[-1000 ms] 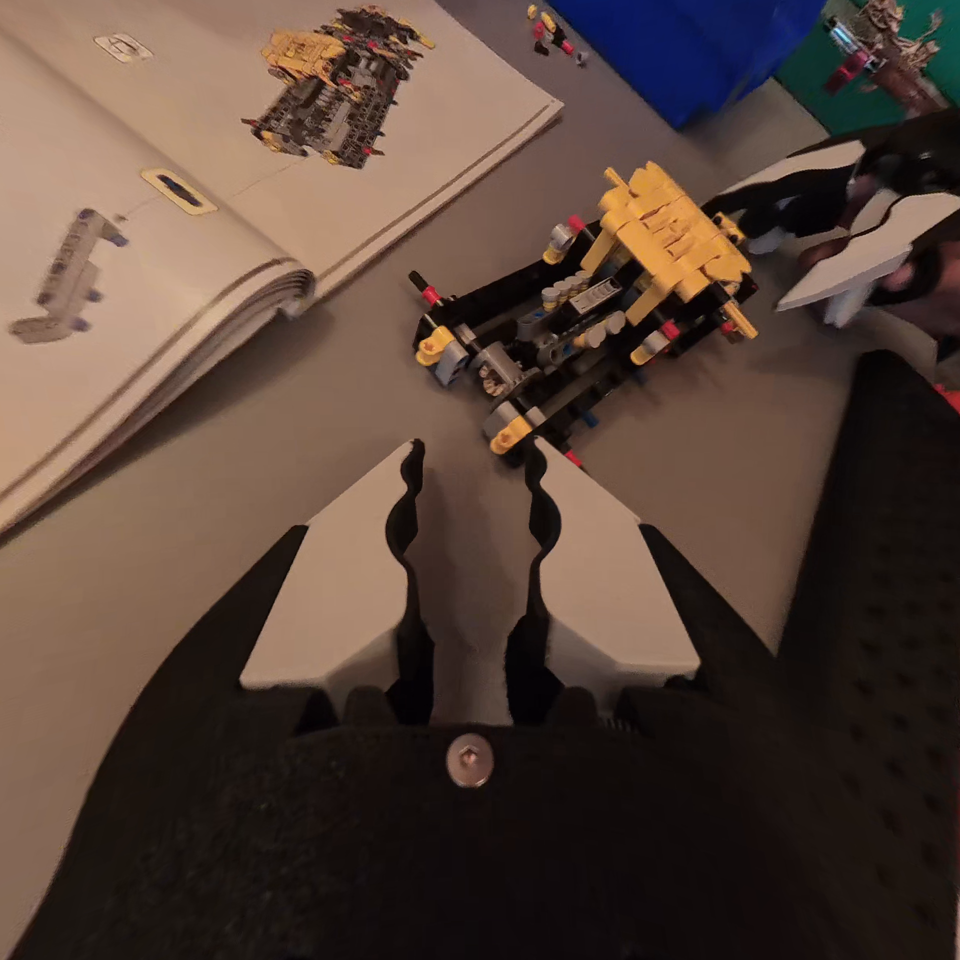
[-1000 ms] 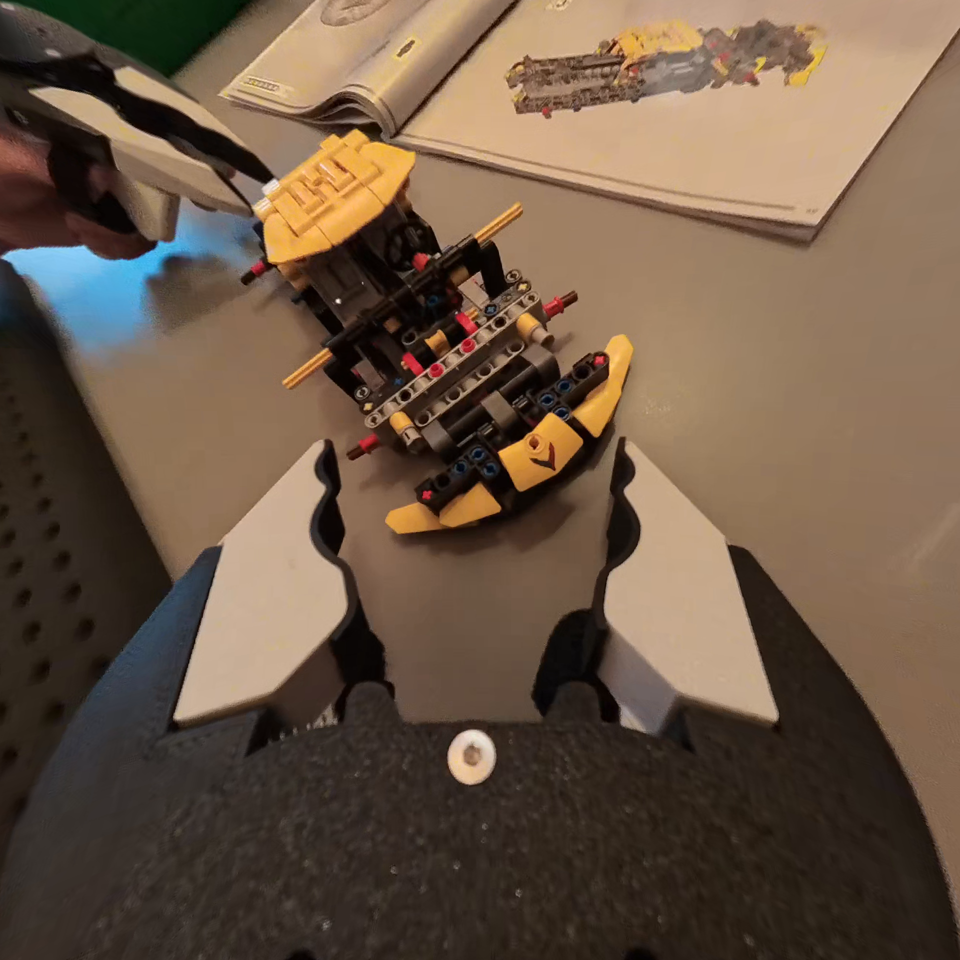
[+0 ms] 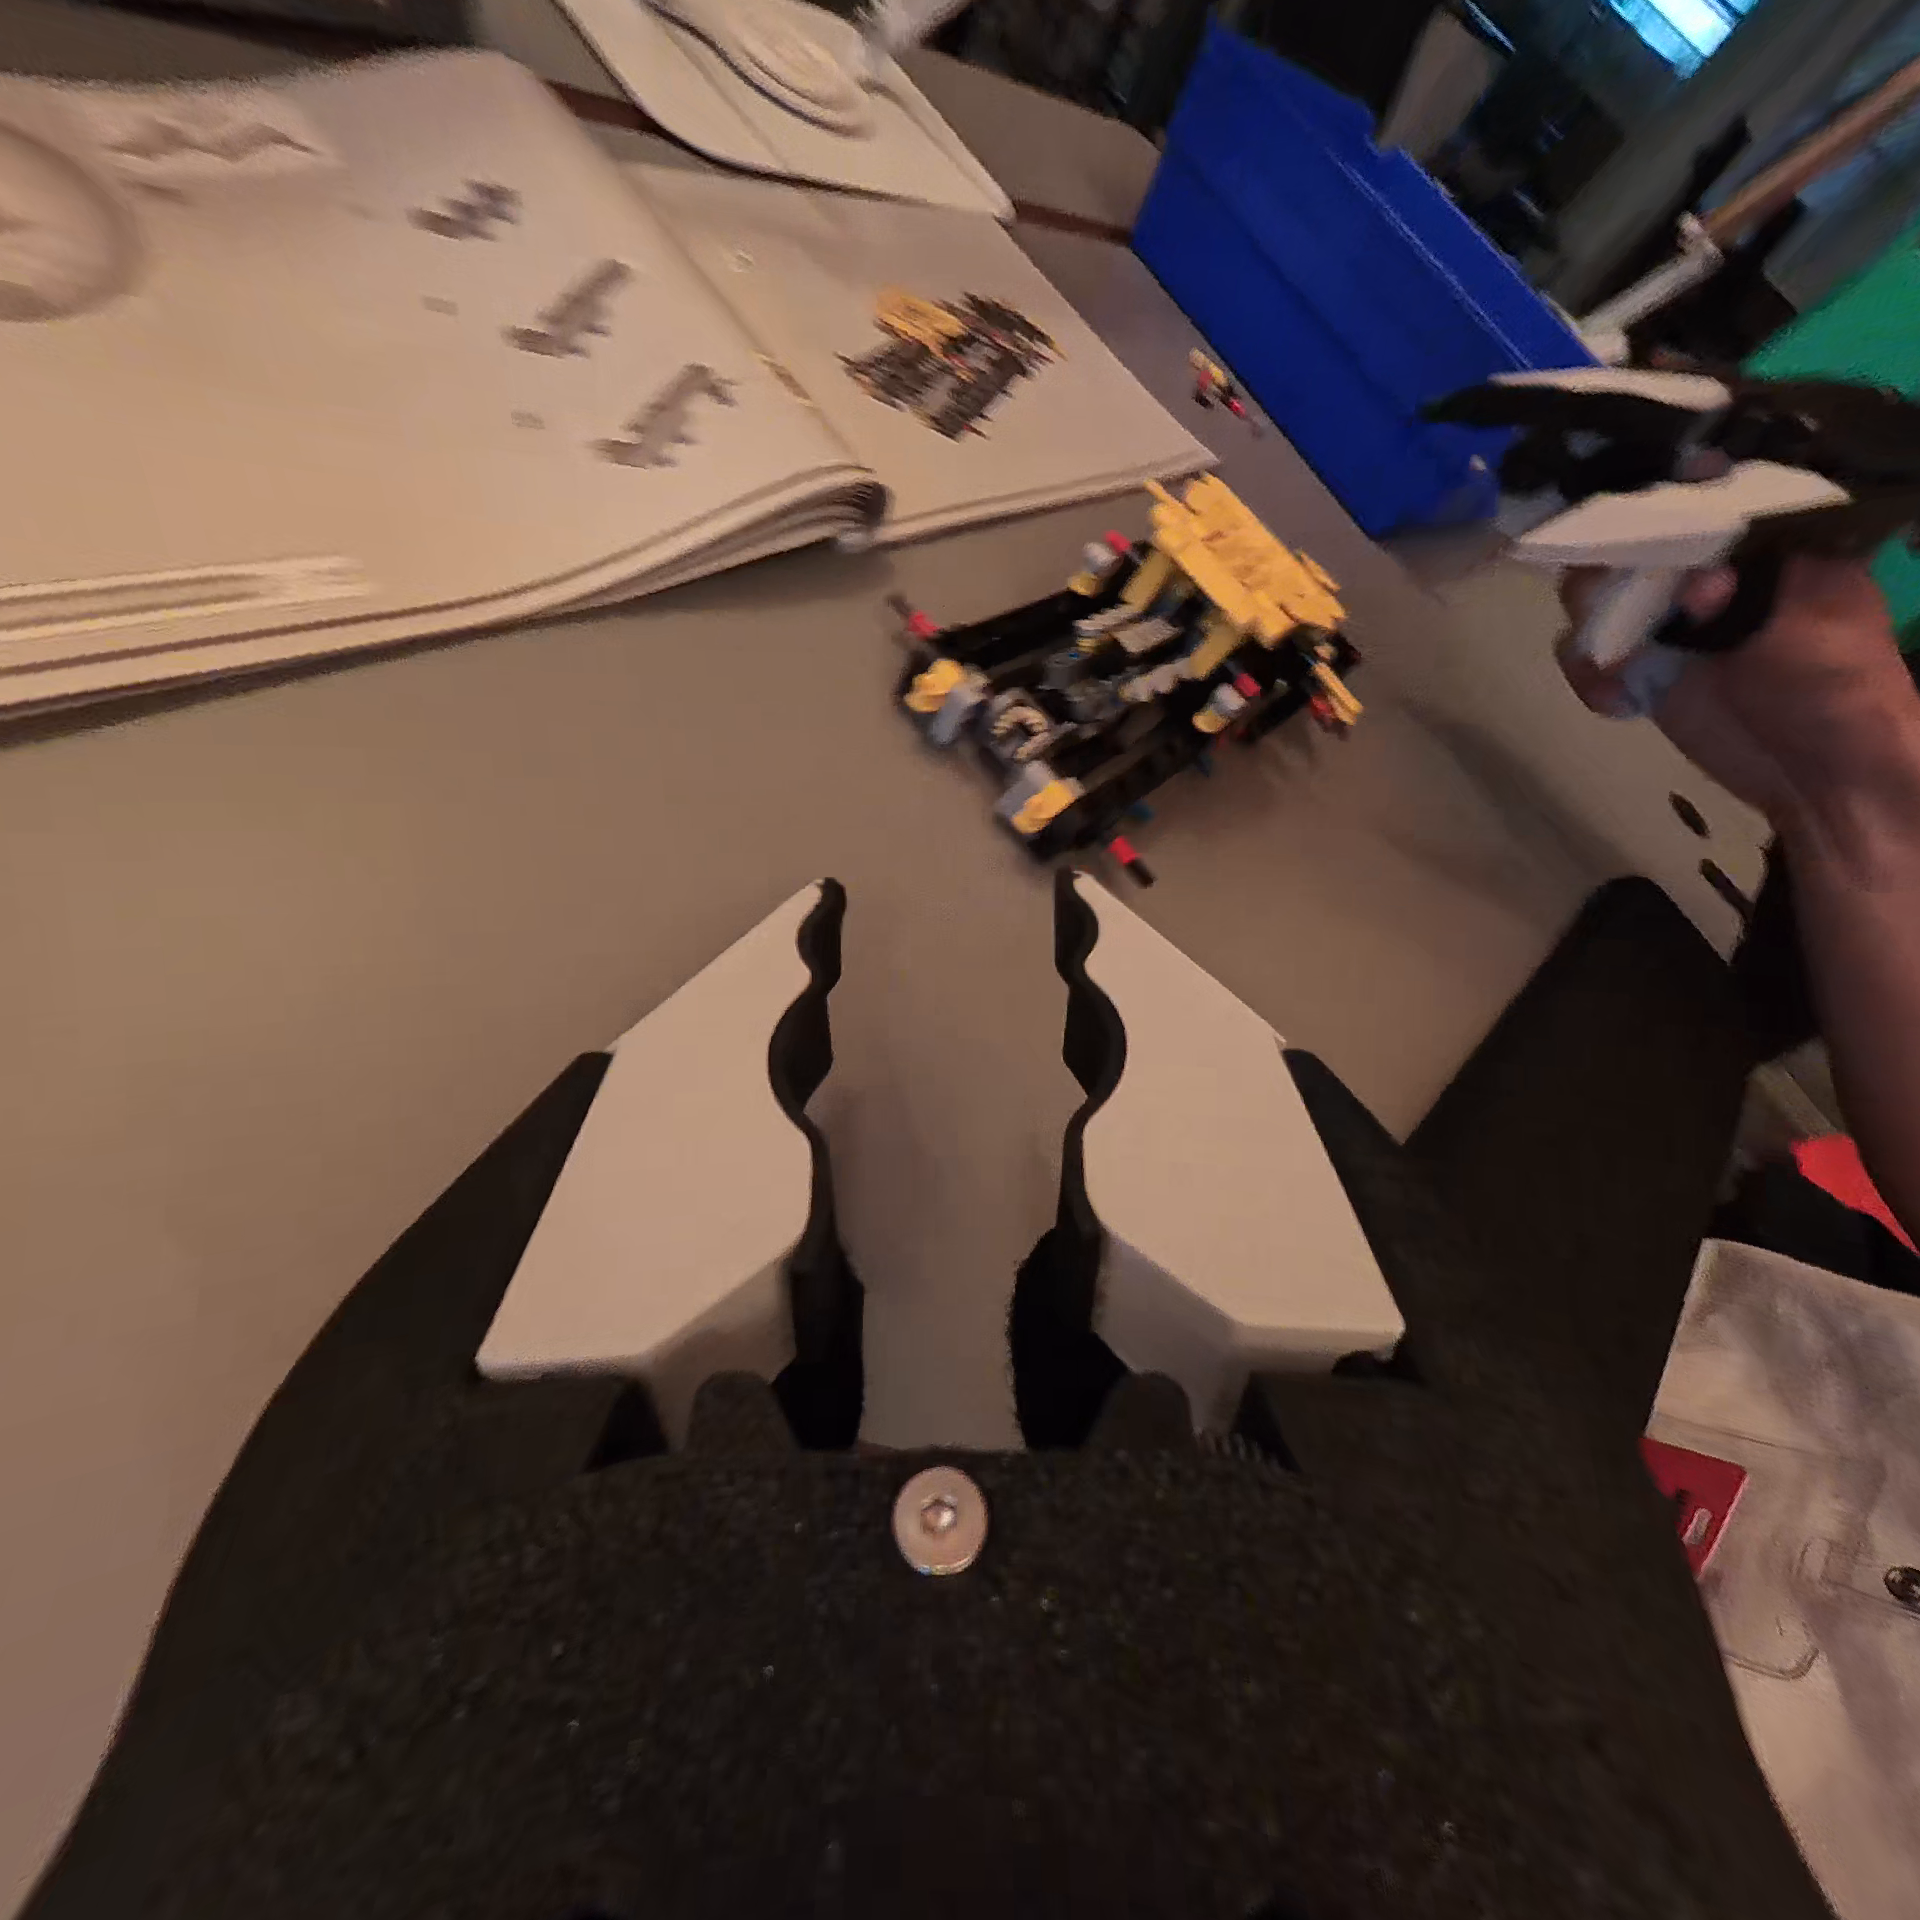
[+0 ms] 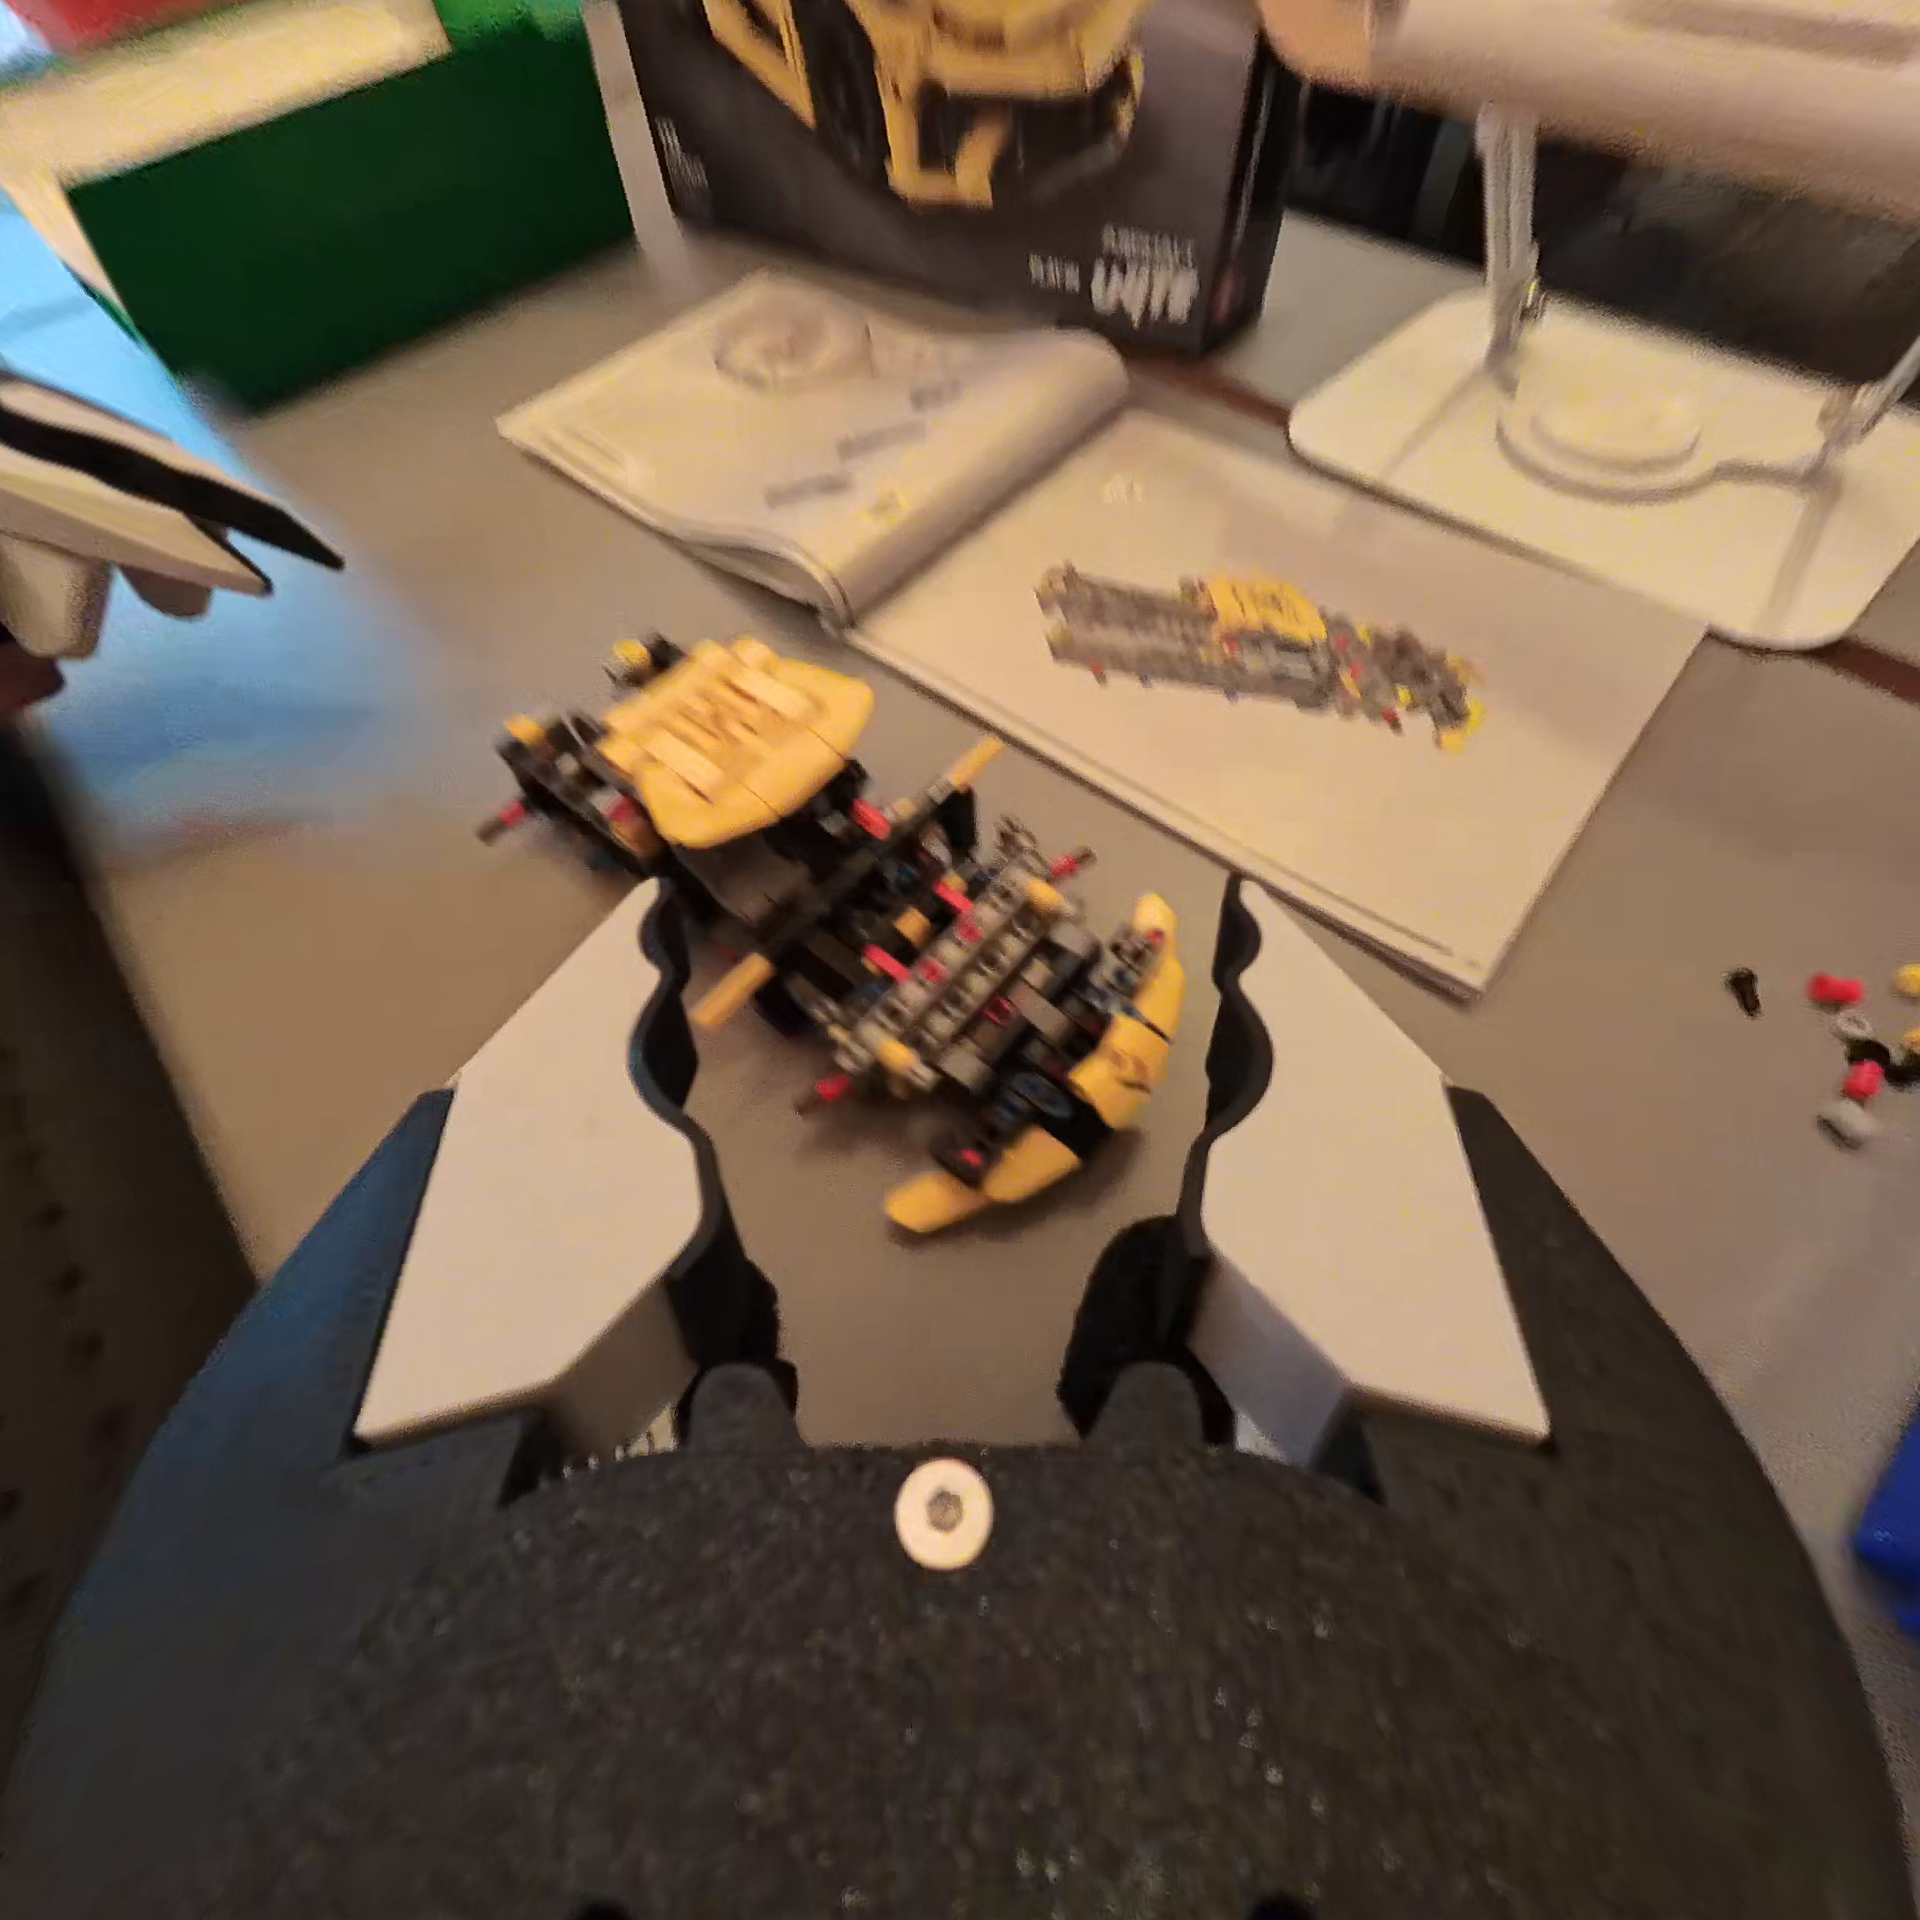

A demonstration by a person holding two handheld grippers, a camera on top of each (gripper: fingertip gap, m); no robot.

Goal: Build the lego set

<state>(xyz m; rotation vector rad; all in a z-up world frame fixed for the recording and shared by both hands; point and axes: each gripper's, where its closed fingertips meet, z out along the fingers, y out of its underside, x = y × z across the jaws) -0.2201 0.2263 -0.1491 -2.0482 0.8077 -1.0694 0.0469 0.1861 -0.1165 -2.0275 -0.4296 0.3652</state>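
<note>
Both hand-held grippers have pulled back and risen since a second ago, so the half-built model [image 4: 831, 914] now sits farther from each camera, and the left hand-held gripper [image 3: 940, 888], which was nearly at the model's near end, has backed away from it. The model, a black and grey frame with yellow body panels, lies on the grey counter [image 3: 416, 935], just beside the open instruction booklet [image 4: 1247, 748] and touched by neither tool. The left hand-held gripper hovers with a moderate gap between its fingertips and nothing in it. The right hand-held gripper [image 4: 940, 894] is spread wider, also empty, its fingers framing the model from above.

Judging by this, the step in hand is a pause to check the booklet and fetch the next part. A small scatter of loose pieces [image 4: 1860, 1049] lies to the right on the counter, near a blue bin [image 3: 1351, 312]; a green bin [image 4: 343, 218] and the set's box [image 4: 956, 156] stand behind.

To do this well, I would match the page's drawing against the model's orientation first, then pinch one small piece squarely at the fingertips. The other tool should steady the frame by its black beams, not its yellow panels, which could pop off.
</note>
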